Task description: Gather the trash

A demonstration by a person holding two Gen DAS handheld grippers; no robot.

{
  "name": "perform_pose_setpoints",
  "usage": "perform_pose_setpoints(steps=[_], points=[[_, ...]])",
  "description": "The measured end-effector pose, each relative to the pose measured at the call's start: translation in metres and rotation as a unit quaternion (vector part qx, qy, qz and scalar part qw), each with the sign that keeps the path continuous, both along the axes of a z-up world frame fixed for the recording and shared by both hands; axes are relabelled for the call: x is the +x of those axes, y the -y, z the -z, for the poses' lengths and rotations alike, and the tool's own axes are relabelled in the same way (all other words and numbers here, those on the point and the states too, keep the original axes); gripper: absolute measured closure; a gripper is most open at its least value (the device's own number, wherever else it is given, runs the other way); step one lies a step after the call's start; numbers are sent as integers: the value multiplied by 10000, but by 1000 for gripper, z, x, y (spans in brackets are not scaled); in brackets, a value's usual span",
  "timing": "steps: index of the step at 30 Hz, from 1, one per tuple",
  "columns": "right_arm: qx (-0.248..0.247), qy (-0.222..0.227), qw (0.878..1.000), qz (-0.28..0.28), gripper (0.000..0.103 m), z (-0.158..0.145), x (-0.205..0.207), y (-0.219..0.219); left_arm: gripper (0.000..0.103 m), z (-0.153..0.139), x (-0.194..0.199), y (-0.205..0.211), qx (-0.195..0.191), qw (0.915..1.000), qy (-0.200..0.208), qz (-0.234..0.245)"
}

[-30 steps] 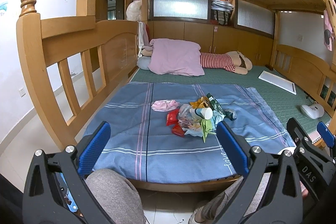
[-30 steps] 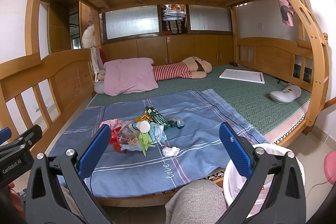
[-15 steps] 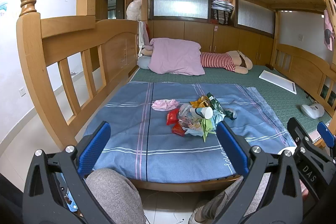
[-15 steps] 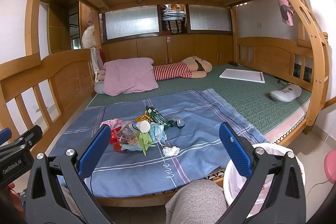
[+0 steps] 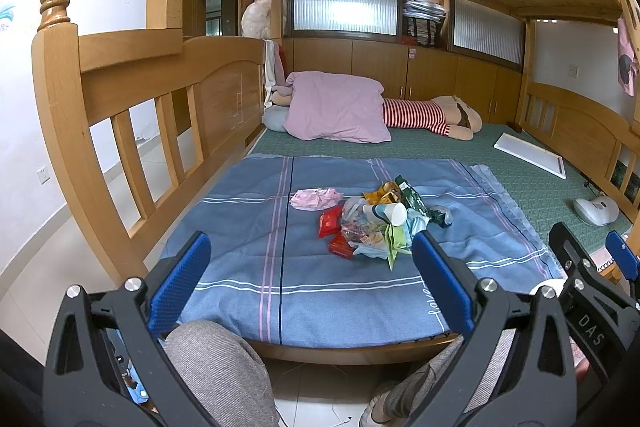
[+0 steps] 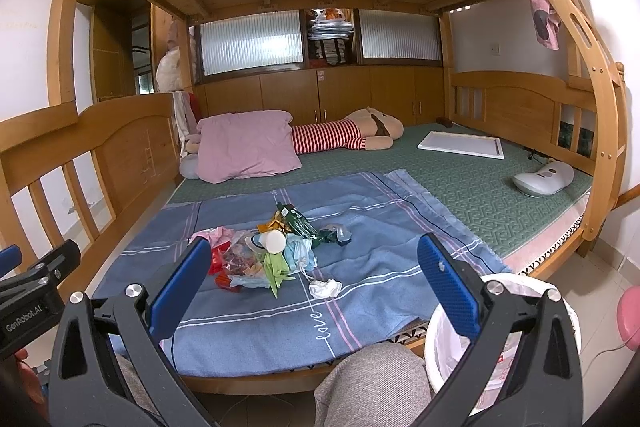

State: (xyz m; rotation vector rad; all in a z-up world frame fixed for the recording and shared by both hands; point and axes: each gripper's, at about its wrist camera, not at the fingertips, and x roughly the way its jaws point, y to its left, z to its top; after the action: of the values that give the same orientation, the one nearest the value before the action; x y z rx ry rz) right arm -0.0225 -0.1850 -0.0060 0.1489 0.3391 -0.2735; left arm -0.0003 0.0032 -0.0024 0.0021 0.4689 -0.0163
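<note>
A heap of trash [image 5: 378, 223] [image 6: 272, 251] lies on the blue striped blanket [image 5: 280, 267]: wrappers, a paper cup [image 5: 386, 213], red packets, a pink mask [image 5: 316, 198]. A crumpled white tissue [image 6: 325, 287] sits apart at the heap's near right. My left gripper [image 5: 310, 279] is open and held back from the bed's front edge, nothing between its fingers. My right gripper [image 6: 312, 277] is also open and empty, short of the heap. A white-lined bin [image 6: 520, 327] stands on the floor by the bed's right front corner.
A person's grey-trousered knees [image 5: 216, 367] are below both grippers. The wooden bunk bed has a slatted rail [image 5: 120, 115] on the left. A pink pillow [image 5: 338, 111], a striped plush toy [image 5: 428, 115], a white board [image 6: 460, 145] and a white device [image 6: 544, 179] lie farther back.
</note>
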Motion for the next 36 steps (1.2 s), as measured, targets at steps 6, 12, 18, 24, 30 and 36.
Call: perform_pose_setpoints(steps=[6,12,18,24,30,36], points=[[20,-1,10000,23,3,0,-1,2,3,0,0,-2,-9,10000,7,17],[16,4,10000,33,3,0,-1,3,3,1,0,-2,-13,10000,8,8],[16,1,10000,36,3,-1,-1,3,3,1,0,-3,-13,10000,0,8],[12,6,10000,38,3,0,-2,3,3,1,0,-3,-18,10000,8,1],[11,1,10000,38,3,0,-2,3,3,0,0,-2,-34,10000,12,28],[30,-19,10000,40,3,0,-1,4,3,0,1,-1,-197,9997,-76,95]])
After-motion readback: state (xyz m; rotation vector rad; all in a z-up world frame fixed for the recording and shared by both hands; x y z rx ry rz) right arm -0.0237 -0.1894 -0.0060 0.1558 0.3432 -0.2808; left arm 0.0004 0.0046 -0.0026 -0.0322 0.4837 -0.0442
